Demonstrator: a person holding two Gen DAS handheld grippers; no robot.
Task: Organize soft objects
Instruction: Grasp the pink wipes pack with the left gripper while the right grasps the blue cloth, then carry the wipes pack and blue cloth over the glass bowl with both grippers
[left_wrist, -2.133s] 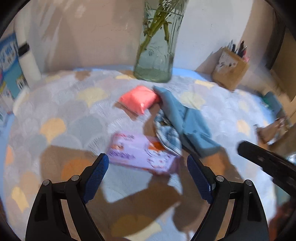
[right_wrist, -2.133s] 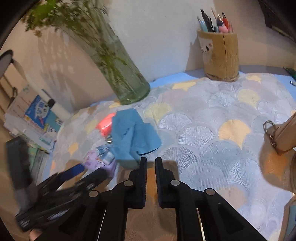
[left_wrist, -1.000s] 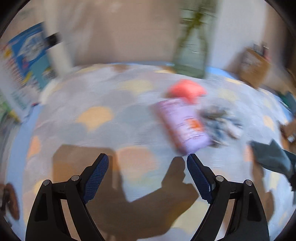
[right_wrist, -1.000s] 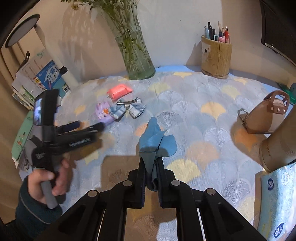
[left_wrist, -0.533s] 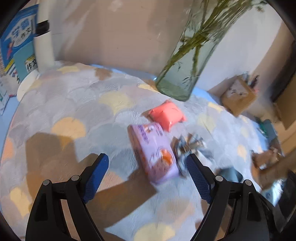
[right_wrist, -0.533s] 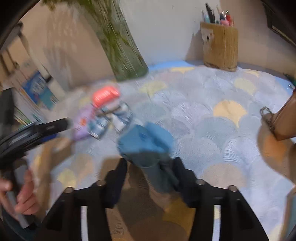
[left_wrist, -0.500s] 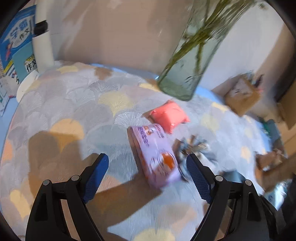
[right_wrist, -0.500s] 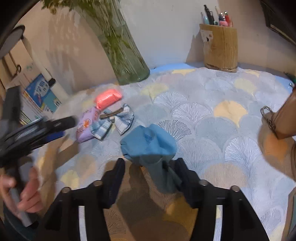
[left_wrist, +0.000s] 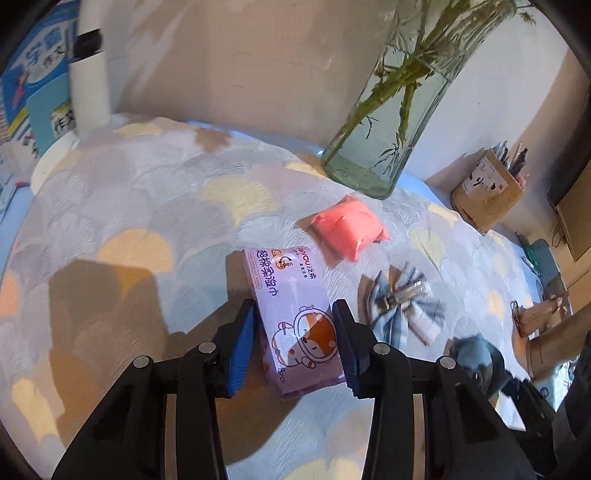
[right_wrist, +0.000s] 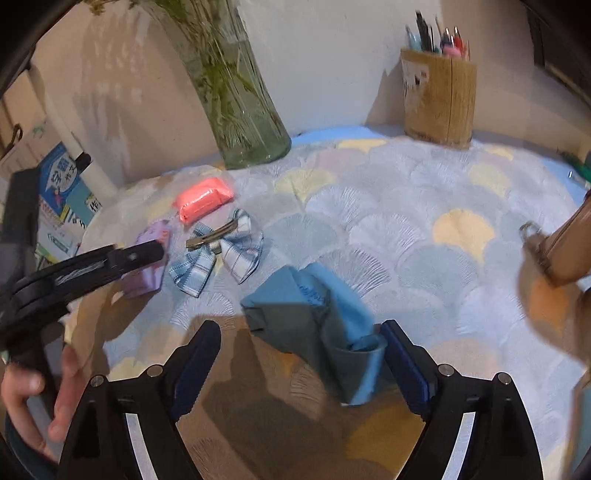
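My left gripper (left_wrist: 293, 343) is shut on the near end of a purple tissue pack (left_wrist: 291, 314), which lies on the patterned cloth (left_wrist: 129, 206). A pink pouch (left_wrist: 349, 227) and a plaid bow clip (left_wrist: 404, 302) lie just beyond and to the right of the pack. My right gripper (right_wrist: 301, 369) is open above a crumpled blue cloth (right_wrist: 314, 314) that lies between its fingers. The right wrist view also shows the tissue pack (right_wrist: 147, 258), the pink pouch (right_wrist: 203, 199), the bow clip (right_wrist: 221, 254) and the left gripper (right_wrist: 147, 253) at left.
A glass vase with green stems (left_wrist: 391, 122) stands at the back by the wall. A wooden pen holder (right_wrist: 439, 98) stands at the back right. A tan handbag (right_wrist: 561, 251) sits at the right edge. Books (right_wrist: 59, 192) and a white bottle (left_wrist: 88, 70) stand at the left.
My left gripper has moved in and closed on the purple tissue pack. My right gripper has opened wide and let go of the blue cloth, which now lies on the table.
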